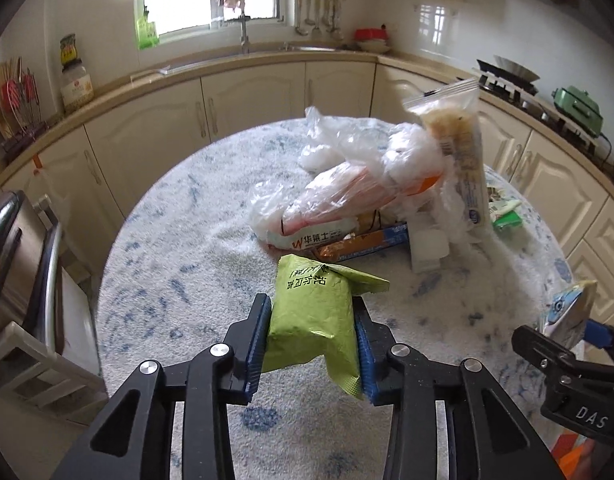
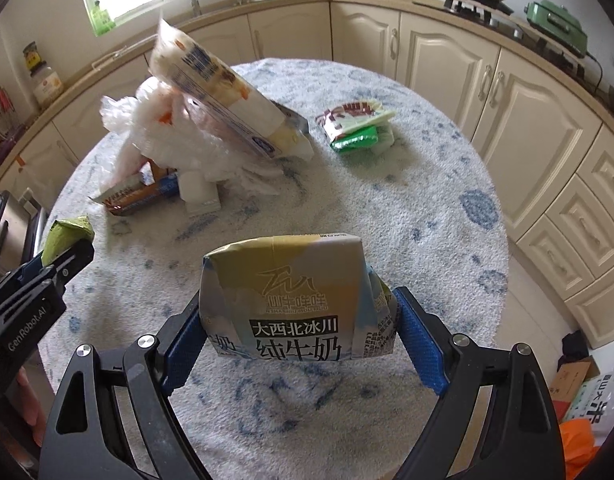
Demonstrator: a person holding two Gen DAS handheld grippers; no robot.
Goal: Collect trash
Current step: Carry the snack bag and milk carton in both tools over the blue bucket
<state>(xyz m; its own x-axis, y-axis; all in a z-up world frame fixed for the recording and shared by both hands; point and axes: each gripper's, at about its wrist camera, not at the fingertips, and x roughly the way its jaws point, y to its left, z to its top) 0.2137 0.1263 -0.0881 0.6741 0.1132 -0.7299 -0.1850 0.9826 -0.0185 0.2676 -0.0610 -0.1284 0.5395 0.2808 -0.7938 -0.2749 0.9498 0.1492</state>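
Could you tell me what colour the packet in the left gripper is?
Yellow-green packet with black print, clearest in the left wrist view.

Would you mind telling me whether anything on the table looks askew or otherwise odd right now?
Yes: a long snack packet stands tilted on end, propped on the crumpled plastic bags rather than lying flat, so it may topple. The milk carton in the right gripper is crushed at its top. Nothing looks spilled.

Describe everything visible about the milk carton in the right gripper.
The milk carton is a squat, crumpled paperboard box printed grey, yellow and pale blue, with a mountain logo and bold Chinese lettering on a black band. Its top is creased and folded flat. It stands roughly upright, clamped at both sides by the blue pads of the right gripper, lifted clear above the table.
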